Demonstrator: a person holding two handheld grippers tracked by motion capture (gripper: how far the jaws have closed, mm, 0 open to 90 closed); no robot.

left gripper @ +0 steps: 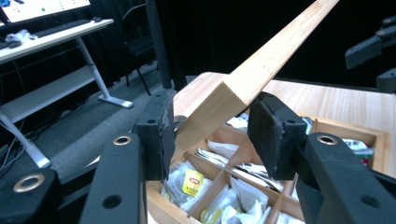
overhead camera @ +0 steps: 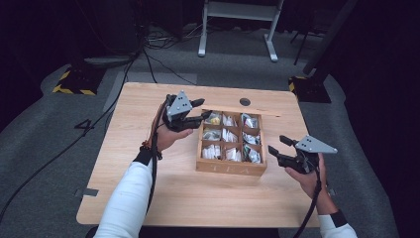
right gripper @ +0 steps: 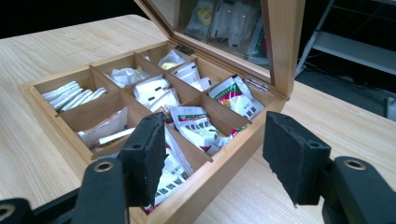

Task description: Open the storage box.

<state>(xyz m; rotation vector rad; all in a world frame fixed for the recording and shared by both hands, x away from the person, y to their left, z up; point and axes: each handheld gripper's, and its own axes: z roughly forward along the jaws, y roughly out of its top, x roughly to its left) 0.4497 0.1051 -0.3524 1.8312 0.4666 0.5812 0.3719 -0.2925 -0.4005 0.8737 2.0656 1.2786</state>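
A wooden tea box (overhead camera: 230,167) stands on the table (overhead camera: 148,193), its compartments full of tea bags (overhead camera: 229,135). Its glass-paned lid (overhead camera: 252,111) is raised along the back edge. My left gripper (overhead camera: 204,109) is at the lid's left corner. In the left gripper view its pads (left gripper: 159,135) close on the lid's wooden frame (left gripper: 271,56), above yellow-labelled tea bags (left gripper: 191,182). My right gripper (overhead camera: 276,144) hovers open just right of the box with nothing between its jaws. The right gripper view looks across the box (right gripper: 224,172) and the tea bags (right gripper: 196,123) to the lid (right gripper: 285,42).
A black grommet hole (overhead camera: 244,101) sits in the table behind the box. On the floor beyond are a white desk frame (overhead camera: 237,10), two stand bases (overhead camera: 74,82) with yellow-black stripes, and loose cables (overhead camera: 158,64).
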